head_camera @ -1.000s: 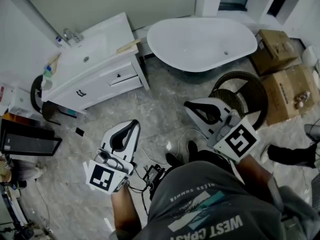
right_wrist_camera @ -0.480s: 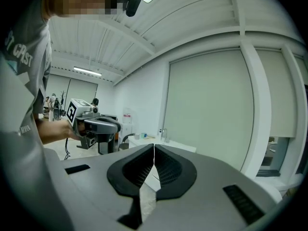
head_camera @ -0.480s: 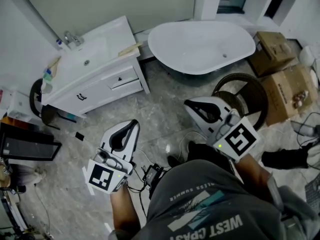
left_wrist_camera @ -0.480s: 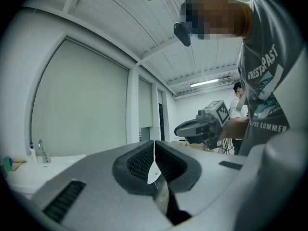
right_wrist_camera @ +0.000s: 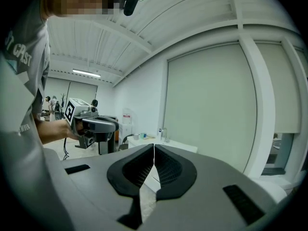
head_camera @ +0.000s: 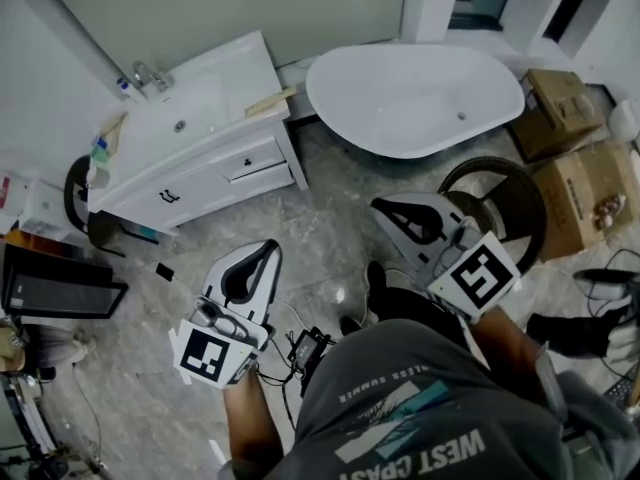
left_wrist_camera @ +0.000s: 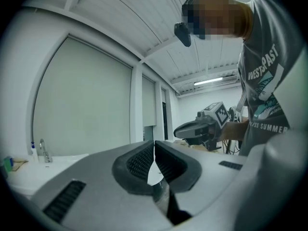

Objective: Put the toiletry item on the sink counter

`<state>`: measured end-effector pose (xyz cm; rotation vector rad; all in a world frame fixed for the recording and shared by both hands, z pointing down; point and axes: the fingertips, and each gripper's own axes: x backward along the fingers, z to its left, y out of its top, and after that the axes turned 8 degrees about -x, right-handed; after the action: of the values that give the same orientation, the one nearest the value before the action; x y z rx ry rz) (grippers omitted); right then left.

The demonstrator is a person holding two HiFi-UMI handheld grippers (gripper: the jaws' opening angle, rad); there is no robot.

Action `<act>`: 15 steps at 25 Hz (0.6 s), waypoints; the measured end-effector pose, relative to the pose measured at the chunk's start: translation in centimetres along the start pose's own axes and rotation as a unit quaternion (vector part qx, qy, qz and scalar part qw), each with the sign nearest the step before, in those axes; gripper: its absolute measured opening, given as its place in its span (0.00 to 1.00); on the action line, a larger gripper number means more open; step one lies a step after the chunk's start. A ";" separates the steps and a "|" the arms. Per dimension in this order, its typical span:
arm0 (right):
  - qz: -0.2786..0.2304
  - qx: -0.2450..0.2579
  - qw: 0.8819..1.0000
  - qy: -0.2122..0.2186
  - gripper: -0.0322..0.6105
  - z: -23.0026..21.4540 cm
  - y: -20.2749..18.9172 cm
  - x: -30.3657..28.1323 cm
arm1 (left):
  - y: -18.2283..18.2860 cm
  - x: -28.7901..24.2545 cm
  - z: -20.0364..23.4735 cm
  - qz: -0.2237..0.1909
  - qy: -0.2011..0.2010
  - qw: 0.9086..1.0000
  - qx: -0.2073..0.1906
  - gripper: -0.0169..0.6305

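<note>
Grippers both closed, empty: left gripper (head_camera: 268, 248), right gripper (head_camera: 378, 208); pale objects (head_camera: 606, 208) in open cardboard box (head_camera: 570, 178)

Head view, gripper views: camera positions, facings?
Head view: on the head, steeply down at sink counter, bathtub; shows left hand-held gripper, right hand-held gripper, shirt.
Left gripper view: rides left one, along shut jaws toward wall; shows torso, right one.
Right gripper view: rides right one, along shut jaws toward sink counter; shows forearm, left one.
Shared: faucet in all three.

Open floor (head_camera: 330, 223) before sink counter (head_camera: 243, 68), bathtub (head_camera: 415, 93) just right, cardboard boxes (head_camera: 578, 178) far right, faucet (head_camera: 150, 74) at counter's back
</note>
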<state>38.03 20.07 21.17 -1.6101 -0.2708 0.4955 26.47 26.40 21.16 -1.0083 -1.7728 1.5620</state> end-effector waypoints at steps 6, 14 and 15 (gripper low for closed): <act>0.004 -0.006 1.000 0.020 0.10 -3.2 -0.3 -2.9 | -0.8 -3.0 2.6 0.011 0.015 1.000 0.001 0.04; 0.009 -0.017 0.999 0.045 0.10 -8.6 -0.4 -6.9 | -1.6 -7.6 6.3 0.025 0.039 0.999 0.005 0.04; 0.009 -0.016 0.999 0.049 0.10 -9.2 -0.4 -7.4 | -1.7 -8.2 6.7 0.027 0.043 0.999 0.005 0.04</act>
<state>35.94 8.57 23.02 -1.6636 -0.1913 0.4270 25.26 15.79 22.28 -1.1095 -1.6907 1.5358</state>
